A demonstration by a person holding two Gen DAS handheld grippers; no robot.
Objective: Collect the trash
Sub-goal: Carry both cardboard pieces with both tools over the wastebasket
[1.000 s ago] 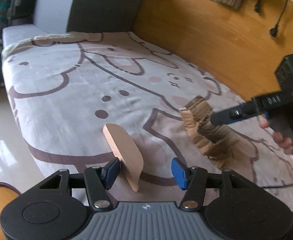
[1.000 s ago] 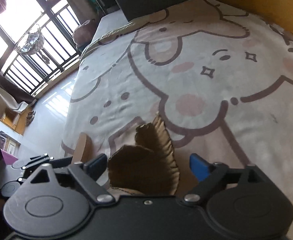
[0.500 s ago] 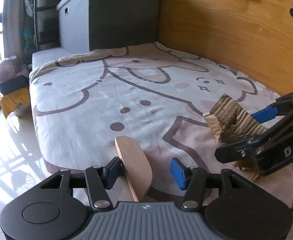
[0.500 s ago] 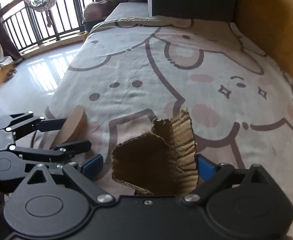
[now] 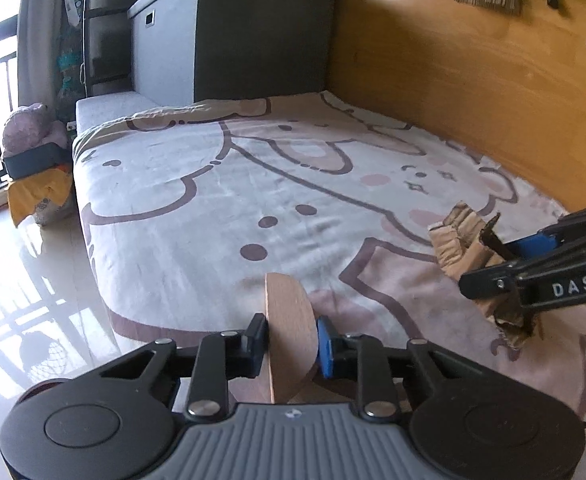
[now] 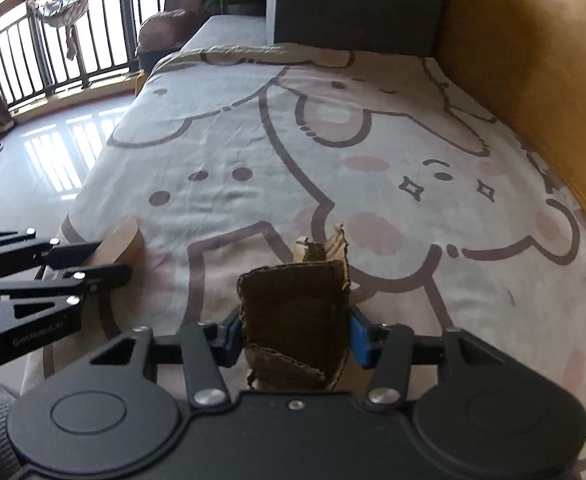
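Note:
My left gripper (image 5: 291, 340) is shut on a flat rounded piece of tan cardboard (image 5: 289, 320), held on edge just above the bed's near edge. My right gripper (image 6: 293, 334) is shut on a torn, crumpled piece of brown corrugated cardboard (image 6: 295, 312). That crumpled piece (image 5: 463, 242) and the right gripper's fingers (image 5: 533, 276) show at the right of the left wrist view. The left gripper's fingers (image 6: 73, 264) and its tan piece (image 6: 123, 240) show at the left of the right wrist view. Both pieces are off the bedsheet.
The bed (image 5: 277, 184) carries a cartoon-print sheet. A wooden wall panel (image 5: 473, 80) runs along its right side, a dark cabinet (image 5: 233, 36) stands at its far end. Glossy floor (image 5: 25, 280) lies left, with a plush toy on a box (image 5: 33, 148) and balcony railings (image 6: 45, 48).
Both grippers closed on their cardboard pieces, which were loose between open fingers a second ago. Both views tilted up from looking down at the bed to looking along it.

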